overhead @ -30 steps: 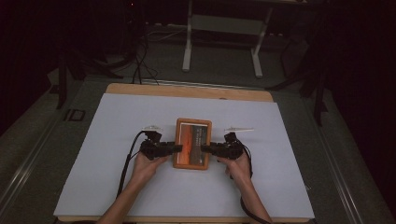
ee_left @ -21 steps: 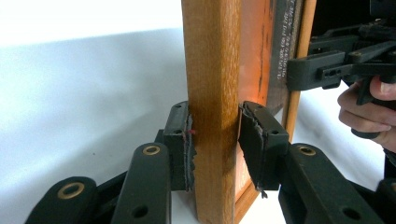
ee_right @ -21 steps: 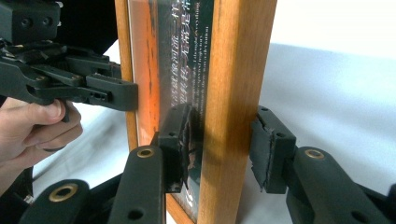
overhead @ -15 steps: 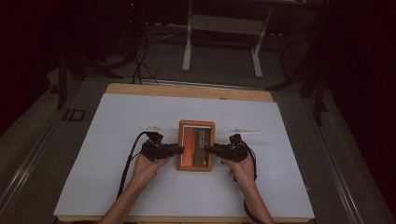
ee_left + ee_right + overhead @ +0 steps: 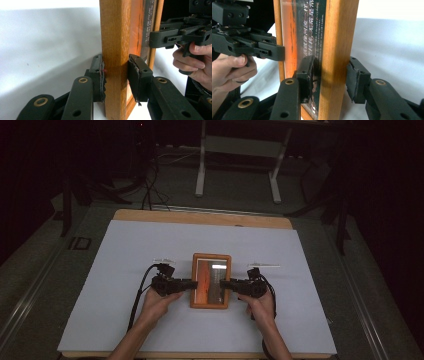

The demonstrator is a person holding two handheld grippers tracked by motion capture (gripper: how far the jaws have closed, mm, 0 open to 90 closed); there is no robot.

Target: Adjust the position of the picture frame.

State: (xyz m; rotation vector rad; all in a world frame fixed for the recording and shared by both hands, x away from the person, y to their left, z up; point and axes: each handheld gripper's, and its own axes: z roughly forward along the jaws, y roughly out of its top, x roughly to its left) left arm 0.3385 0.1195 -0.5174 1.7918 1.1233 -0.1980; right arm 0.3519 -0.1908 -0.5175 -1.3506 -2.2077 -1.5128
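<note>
Two grippers hold a wooden picture frame [image 5: 211,280] at the desk's [image 5: 125,250] centre.

Left gripper [image 5: 191,283] fingers [image 5: 98,76] clamp its left rail; right gripper [image 5: 222,284] fingers [image 5: 357,80] stand narrowly about its right rail.

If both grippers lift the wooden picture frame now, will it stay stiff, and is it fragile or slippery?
The wooden picture frame would probably stay stiff: its side rails look like solid wood. The front pane reflects light, so it may be glass and fragile. The left gripper and the right gripper each clamp one rail between their jaws, so slipping seems unlikely, though the wood looks smooth.
</note>
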